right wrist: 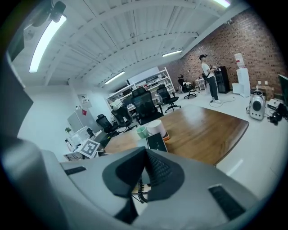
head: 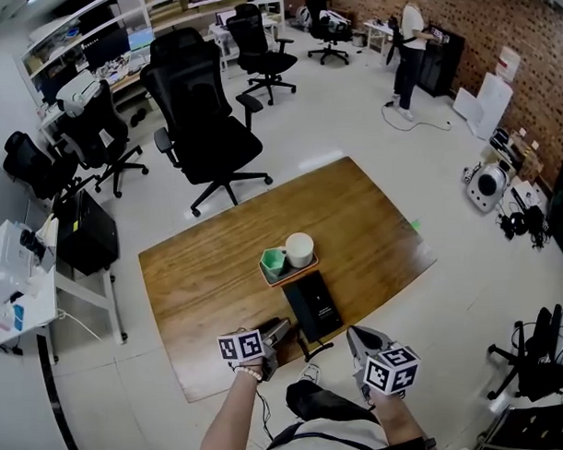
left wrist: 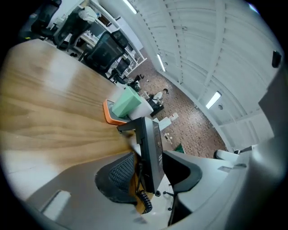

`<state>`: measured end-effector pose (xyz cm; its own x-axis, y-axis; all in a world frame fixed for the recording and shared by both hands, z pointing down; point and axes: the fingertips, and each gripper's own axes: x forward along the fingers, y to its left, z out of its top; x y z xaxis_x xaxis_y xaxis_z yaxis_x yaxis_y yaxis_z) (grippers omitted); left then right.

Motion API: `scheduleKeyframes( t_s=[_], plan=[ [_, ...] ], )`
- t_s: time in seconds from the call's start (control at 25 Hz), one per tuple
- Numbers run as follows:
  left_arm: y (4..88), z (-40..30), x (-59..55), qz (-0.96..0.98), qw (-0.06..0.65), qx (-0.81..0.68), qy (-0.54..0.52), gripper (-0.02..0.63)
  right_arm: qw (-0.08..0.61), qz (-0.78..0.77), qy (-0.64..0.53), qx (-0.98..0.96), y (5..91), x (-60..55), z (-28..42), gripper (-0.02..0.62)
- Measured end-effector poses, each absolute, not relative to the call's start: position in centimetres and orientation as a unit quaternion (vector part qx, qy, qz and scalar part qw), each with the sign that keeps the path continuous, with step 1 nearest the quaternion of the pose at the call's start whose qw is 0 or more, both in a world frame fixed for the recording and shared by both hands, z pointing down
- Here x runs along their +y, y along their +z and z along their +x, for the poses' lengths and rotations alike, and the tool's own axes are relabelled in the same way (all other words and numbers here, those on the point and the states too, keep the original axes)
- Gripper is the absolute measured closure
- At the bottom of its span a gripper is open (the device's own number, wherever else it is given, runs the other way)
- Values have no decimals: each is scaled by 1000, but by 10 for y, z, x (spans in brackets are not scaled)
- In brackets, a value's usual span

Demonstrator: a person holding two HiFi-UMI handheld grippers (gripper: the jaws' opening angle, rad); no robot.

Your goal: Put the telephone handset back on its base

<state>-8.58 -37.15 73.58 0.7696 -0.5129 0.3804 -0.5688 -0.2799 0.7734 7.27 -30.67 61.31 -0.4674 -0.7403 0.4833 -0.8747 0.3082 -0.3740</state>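
Observation:
The black telephone (head: 313, 305) lies near the front edge of the wooden table (head: 200, 278). In the left gripper view the telephone (left wrist: 150, 148) shows edge-on, with its coiled cord (left wrist: 145, 201) hanging off the table edge. I cannot tell the handset apart from the base. My left gripper (head: 281, 330) sits just left of the phone; its jaws stand wide on either side of the phone's near end, and the left pad (left wrist: 118, 174) is clear of it. My right gripper (head: 354, 334) hovers off the table's front edge, right of the phone, with its jaws (right wrist: 145, 151) shut and empty.
Behind the phone an orange tray (head: 273, 278) holds a green cup (head: 273, 260) and a white cup (head: 300, 249). Black office chairs (head: 209, 130) stand beyond the table. A person (head: 409, 44) stands at the far wall. Equipment (head: 488, 185) lies on the floor to the right.

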Motion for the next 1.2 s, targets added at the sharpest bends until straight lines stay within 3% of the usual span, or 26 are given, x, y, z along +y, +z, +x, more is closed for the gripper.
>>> scheduleKeyframes(
  t_s=[0.16, 0.4, 0.72, 1.2],
  plan=[
    [711, -121, -347, 787, 468, -402, 1, 449, 103, 498, 293, -809, 605, -299, 70, 586],
    [685, -166, -295, 751, 398, -524, 61, 603, 102, 482, 277, -825, 593, -278, 60, 586],
    [640, -144, -235, 771, 317, -543, 105, 603, 108, 460, 260, -842, 584, -239, 42, 586],
    [621, -104, -169, 785, 285, -536, 123, 603, 104, 443, 245, -856, 576, -161, 21, 586]
  ],
)
